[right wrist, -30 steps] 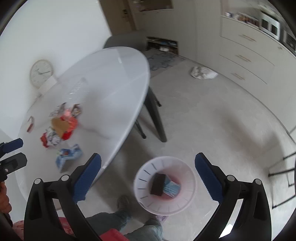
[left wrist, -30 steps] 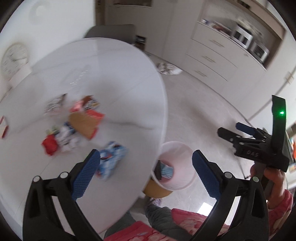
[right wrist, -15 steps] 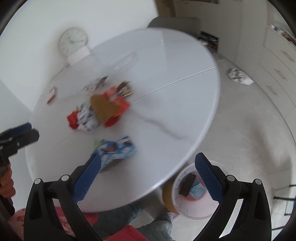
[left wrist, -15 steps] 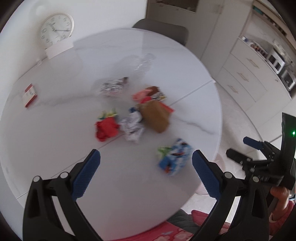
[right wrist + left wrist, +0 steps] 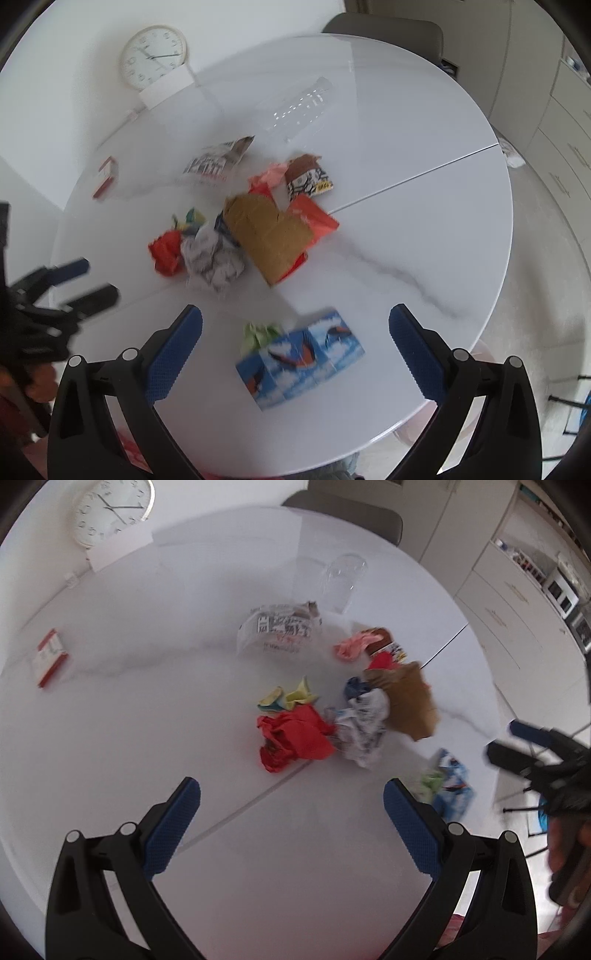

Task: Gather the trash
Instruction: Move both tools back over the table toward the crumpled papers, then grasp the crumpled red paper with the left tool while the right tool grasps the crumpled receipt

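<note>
Trash lies on the round white table [image 5: 110,720]: a red crumpled wrapper [image 5: 291,736], a white crumpled paper [image 5: 364,723], a brown paper bag [image 5: 410,698], a printed plastic bag [image 5: 280,631] and a blue packet [image 5: 452,784]. My left gripper [image 5: 291,819] is open and empty above the table's near side. My right gripper [image 5: 295,349] is open and empty, just above the blue packet [image 5: 301,363]. The red wrapper [image 5: 166,251] and brown bag [image 5: 269,236] lie beyond it. The bin is hidden under the table edge.
A wall clock [image 5: 110,511] leans at the table's far edge. A red and white small box [image 5: 50,657] lies at the left. A clear plastic cup [image 5: 341,578] lies at the back. A grey chair [image 5: 384,26] and cabinets [image 5: 517,602] stand beyond.
Both grippers have swung from the pink bin on the floor up over the table. The trash pile now fills both views and the bin has dropped out of sight.
</note>
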The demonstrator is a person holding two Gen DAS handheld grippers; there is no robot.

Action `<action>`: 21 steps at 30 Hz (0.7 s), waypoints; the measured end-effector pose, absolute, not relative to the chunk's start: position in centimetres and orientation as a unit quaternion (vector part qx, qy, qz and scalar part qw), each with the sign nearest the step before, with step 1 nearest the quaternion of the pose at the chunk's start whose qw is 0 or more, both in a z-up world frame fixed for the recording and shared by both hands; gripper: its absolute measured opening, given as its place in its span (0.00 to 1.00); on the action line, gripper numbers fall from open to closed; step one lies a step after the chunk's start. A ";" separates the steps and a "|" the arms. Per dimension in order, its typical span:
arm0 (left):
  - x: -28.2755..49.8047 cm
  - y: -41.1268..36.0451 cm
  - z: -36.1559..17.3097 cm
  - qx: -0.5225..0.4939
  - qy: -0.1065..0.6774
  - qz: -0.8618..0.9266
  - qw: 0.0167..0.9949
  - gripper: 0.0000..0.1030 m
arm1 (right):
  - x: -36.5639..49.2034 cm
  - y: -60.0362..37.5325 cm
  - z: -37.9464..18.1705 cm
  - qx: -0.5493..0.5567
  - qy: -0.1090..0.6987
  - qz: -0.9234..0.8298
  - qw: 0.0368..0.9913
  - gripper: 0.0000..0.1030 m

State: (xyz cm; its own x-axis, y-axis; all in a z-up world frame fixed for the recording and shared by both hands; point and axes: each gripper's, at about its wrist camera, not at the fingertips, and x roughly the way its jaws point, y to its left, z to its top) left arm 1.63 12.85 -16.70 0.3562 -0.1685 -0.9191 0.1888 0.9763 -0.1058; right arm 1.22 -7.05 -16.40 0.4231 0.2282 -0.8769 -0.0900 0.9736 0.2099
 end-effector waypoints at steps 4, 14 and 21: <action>4.3 13.9 -19.2 -0.007 0.563 -0.119 0.818 0.92 | 1.9 -7.2 -16.6 0.069 0.535 0.069 0.839 0.97; 7.3 13.5 -23.3 -0.078 0.578 -0.137 0.801 0.69 | 1.3 -6.9 -16.8 0.069 0.549 0.054 0.831 0.97; 7.0 13.9 -23.8 -0.104 0.575 -0.148 0.798 0.52 | 1.1 -3.8 -16.5 0.058 0.541 0.105 0.832 0.96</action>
State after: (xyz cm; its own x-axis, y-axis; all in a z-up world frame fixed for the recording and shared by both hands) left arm 7.02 13.85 -23.78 0.2948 -0.3553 -0.8870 0.1157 0.9347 -0.3360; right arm 1.07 -3.77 -16.46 0.3916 0.2376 -0.8889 -0.1123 0.9712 0.2101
